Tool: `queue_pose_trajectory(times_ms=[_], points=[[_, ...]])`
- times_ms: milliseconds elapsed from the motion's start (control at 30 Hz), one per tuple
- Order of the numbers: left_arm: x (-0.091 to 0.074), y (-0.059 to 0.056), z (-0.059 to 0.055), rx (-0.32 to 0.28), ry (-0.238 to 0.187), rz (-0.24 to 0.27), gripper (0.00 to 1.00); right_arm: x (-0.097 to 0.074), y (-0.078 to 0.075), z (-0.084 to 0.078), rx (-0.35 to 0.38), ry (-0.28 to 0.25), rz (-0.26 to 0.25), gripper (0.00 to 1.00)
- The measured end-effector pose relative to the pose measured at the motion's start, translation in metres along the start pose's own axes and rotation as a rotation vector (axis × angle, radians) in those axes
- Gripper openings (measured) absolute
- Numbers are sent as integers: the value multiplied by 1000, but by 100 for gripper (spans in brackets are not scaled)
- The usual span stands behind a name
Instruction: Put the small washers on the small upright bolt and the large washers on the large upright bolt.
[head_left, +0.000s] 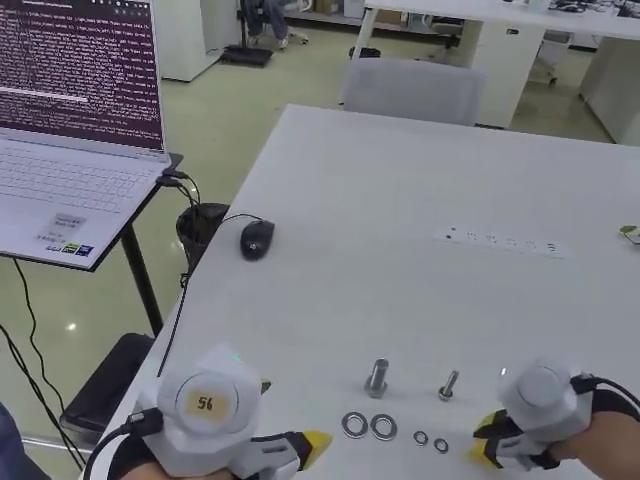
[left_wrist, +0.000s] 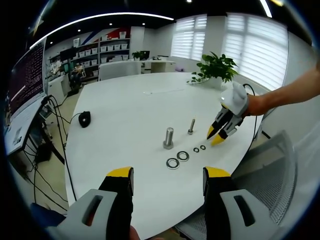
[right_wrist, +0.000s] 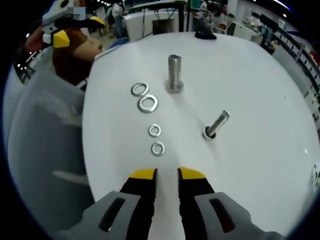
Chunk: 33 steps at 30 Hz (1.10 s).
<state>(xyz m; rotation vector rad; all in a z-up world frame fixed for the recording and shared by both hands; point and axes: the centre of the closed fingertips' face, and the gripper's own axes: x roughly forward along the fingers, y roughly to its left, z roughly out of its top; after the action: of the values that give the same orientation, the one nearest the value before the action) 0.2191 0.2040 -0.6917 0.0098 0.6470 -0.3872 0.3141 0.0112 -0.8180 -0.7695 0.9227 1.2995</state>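
mouse (head_left: 257, 239) well beyond the large bolt (head_left: 377, 377)

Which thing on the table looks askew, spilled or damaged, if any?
Nothing stands out. The large bolt and small bolt stand upright; two large washers and two small washers lie flat before them, none stacked.

White table (head_left: 400, 200), open-plan office
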Motion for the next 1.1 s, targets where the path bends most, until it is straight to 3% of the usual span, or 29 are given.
queue_pose_trajectory(times_ms=[233,600,967,1100], points=[[-2,-2,-1,3,2,0,55,13,10,16,-59,2,20,18],[-3,2,-3,-5,4,9,55,17,8,18,-126,30,25,17],[1,-1,2,1,-5,-2,55,18,11,19,-219,57,38,16],[1,-1,1,-1,-6,-2,55,18,10,20,-194,53,39,15]])
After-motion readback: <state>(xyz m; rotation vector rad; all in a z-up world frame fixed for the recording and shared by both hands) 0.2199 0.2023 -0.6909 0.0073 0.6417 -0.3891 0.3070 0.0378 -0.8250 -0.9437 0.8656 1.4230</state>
